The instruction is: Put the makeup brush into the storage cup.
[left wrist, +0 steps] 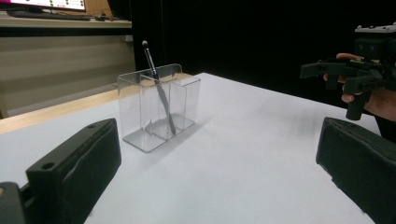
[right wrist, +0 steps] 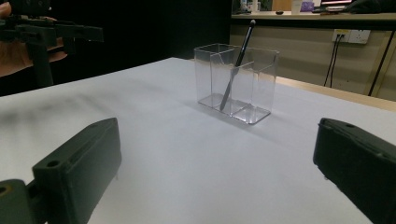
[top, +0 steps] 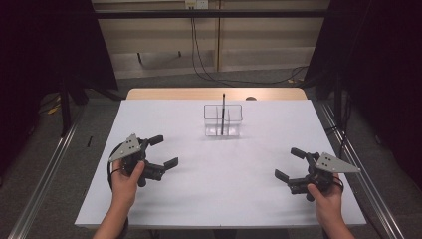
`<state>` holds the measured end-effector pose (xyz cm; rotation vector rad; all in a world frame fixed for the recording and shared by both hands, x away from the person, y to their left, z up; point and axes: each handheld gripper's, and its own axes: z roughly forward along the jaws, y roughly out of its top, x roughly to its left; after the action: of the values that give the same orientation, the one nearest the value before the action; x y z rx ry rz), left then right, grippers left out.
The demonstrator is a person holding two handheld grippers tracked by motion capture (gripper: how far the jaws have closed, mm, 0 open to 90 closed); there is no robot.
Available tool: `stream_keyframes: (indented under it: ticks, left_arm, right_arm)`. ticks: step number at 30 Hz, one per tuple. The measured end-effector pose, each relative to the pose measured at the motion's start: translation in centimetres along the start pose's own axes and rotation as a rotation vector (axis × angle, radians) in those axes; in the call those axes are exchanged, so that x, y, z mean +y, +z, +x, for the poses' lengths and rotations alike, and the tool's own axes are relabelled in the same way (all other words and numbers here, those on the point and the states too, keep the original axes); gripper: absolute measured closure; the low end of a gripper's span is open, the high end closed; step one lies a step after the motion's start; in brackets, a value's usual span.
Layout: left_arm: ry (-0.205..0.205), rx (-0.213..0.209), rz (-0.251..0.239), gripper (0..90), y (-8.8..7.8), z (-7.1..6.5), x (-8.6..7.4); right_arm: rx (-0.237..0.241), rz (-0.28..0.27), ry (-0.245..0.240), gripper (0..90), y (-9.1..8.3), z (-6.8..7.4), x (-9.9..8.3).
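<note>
Standing in clear holder (top: 223,120) — pen (top: 223,113).

Dark pen (top: 223,113) leaning, clear organizer (top: 223,120)

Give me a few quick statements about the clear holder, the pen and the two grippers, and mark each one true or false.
1. The pen stands inside the clear holder, leaning. True.
2. The left gripper is shut on the pen. False: it is open and apart from it, over the white table.
3. The right gripper is open and holds nothing. True.
4. The holder lies tipped on its side. False: it stands upright.
5. The holder has a divider inside. True.
</note>
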<state>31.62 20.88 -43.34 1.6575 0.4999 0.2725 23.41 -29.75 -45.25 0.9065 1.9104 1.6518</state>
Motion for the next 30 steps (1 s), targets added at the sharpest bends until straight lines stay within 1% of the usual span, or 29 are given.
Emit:
stream_keyframes:
  ticks: [9,12,15,16,18,21,24,25,27,30]
  left_arm:
    - [-0.006,0.018,0.005,0.0,-1.2,0.1,-0.3]
    - [-0.01,0.018,0.007,0.0,-1.4,0.1,-0.4]
    - [-0.015,0.021,0.003,0.0,-1.7,0.1,-0.6]
    - [-0.011,0.024,0.005,0.0,-1.8,0.1,-0.6]
    - [-0.017,0.025,-0.004,0.0,-2.1,0.1,-0.5]
    - [-0.013,0.028,-0.001,0.0,-2.4,0.1,-0.6]
    - [-0.02,0.033,0.005,0.0,-2.7,0.1,-0.8]
    - [-0.012,0.038,0.011,0.0,-2.9,0.2,-0.8]
    - [-0.022,0.041,0.005,0.0,-3.1,0.2,-0.9]
    - [-0.015,0.047,0.008,0.0,-3.5,0.2,-0.9]
  right_arm:
    - [0.0,0.002,-0.001,0.7,0.0,0.0,0.0]
    - [-0.001,0.002,0.002,0.7,0.0,0.0,0.0]
    - [-0.001,0.001,0.0,0.7,0.0,0.0,0.0]
    - [-0.003,0.0,0.001,0.7,0.0,0.0,0.0]
    - [-0.002,0.0,0.0,0.7,0.0,0.0,0.0]
    - [-0.002,0.0,0.0,0.7,0.0,0.0,0.0]
    - [-0.002,0.001,0.001,0.7,0.0,0.0,0.0]
    - [-0.001,0.002,0.002,0.7,0.0,0.0,0.0]
    - [-0.001,0.003,0.001,0.7,0.0,0.0,0.0]
    - [-0.001,0.004,0.001,0.7,0.0,0.0,0.0]
